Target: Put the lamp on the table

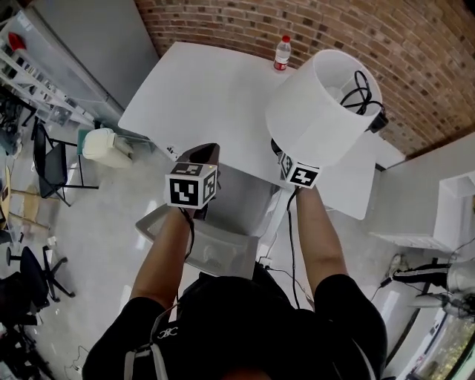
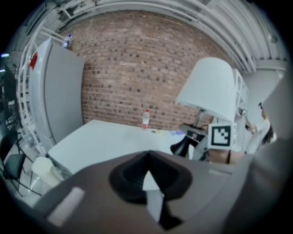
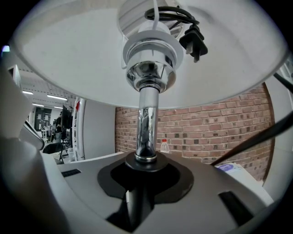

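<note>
My right gripper (image 3: 144, 183) is clamped on the lamp (image 1: 320, 111): the jaws are part-closed on the chrome stem (image 3: 146, 123), which runs straight up out of them. The white shade (image 3: 64, 64) sits directly above the jaws and fills the top of the right gripper view. The black cord and plug (image 3: 191, 36) are bundled inside the shade. The lamp is upright, held over the near edge of the white table (image 1: 200, 89), which lies ahead of both grippers. In the left gripper view the dark lamp base (image 2: 181, 147) is low by that table edge, down-left of my right gripper's marker cube (image 2: 222, 135). I can't tell if the base touches the tabletop or hangs clear of it. My left gripper (image 1: 194, 182) is off to the left of the lamp, well apart from it, jaws together with nothing in them. A red-capped bottle (image 1: 282, 53) stands at the table's far side, ahead of the right gripper and just right of the stem in that gripper's view. A brick wall (image 1: 297, 22) is behind the table.
</note>
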`<state>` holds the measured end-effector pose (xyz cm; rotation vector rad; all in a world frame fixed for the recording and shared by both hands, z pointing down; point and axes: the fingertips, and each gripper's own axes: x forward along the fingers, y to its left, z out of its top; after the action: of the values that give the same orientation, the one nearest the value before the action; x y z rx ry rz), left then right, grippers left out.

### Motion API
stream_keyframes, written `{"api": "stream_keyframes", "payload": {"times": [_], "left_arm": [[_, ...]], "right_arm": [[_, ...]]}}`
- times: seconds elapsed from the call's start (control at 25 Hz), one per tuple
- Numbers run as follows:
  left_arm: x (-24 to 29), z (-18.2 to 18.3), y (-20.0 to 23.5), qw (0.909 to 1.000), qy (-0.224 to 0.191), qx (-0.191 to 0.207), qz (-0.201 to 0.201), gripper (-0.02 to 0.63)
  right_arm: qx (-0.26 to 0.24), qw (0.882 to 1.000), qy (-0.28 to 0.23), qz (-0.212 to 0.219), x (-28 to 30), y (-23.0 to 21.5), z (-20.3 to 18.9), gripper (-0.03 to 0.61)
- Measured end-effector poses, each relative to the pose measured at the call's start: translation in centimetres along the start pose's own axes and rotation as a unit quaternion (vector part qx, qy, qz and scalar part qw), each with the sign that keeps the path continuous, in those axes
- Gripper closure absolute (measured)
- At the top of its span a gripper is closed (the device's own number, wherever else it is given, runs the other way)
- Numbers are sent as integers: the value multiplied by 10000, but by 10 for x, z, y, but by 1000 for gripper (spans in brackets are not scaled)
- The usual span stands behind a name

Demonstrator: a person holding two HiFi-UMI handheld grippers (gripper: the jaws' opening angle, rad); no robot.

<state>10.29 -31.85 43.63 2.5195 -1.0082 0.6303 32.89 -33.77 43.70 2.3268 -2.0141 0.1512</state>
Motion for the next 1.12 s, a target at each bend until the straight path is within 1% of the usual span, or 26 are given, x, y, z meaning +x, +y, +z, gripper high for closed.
{"api": "stream_keyframes", "payload": {"times": [0.12, 0.28, 0.4, 0.56, 0.72, 0.92, 1.12], "left_arm": [[8, -7, 3, 9999, 97, -51, 131, 615], [12, -22, 15, 9991, 278, -97, 310, 615], [12, -32, 28, 9980, 413, -120, 453, 615], [14, -45, 35, 9966, 575, -99, 577, 615], [21, -55, 39, 9955, 688, -139, 642, 615], [26, -66, 43, 9940, 840, -89, 693, 615], [29, -71, 45, 9933, 924, -82, 696, 615]], "right_arm": [[-104, 9998, 131, 81, 25, -4, -25, 492], [-101, 9993, 365, 54, 53, -8, -58, 492], [-59, 9988, 482, 59, 68, -3, -77, 492], [-191, 9979, 622, 22, 80, -1, -102, 492], [-197, 9975, 676, -1, 91, -5, -120, 492], [-193, 9971, 732, -31, 94, -5, -140, 494], [-265, 9967, 772, -24, 93, -2, -151, 493]]}}
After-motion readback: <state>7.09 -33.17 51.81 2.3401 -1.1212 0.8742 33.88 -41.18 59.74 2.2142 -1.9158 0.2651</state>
